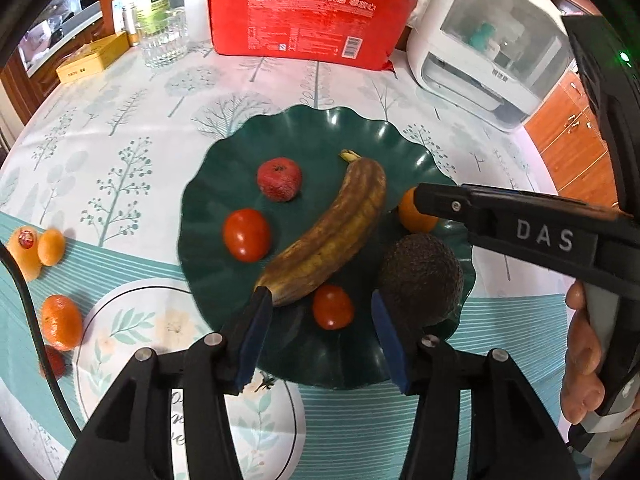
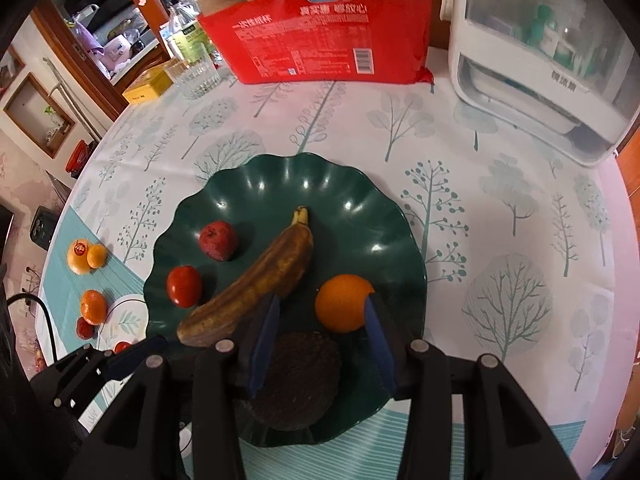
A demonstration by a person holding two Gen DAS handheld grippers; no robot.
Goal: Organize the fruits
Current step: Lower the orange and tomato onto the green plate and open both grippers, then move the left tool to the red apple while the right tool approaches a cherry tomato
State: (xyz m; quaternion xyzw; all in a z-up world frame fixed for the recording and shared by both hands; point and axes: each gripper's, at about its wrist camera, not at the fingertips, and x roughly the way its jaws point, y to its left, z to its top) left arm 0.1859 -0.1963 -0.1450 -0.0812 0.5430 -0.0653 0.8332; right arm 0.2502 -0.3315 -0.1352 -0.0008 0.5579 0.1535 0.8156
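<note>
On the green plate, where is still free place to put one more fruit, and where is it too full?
The green plate is bare along its far side, beyond the banana stem, and to the right past the orange. The near part is crowded: avocado, orange, banana end and both open grippers, left and right.

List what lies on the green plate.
On the green plate: a banana, an orange, an avocado, a strawberry-like red fruit and two tomatoes. The plate beneath them is covered.
</note>
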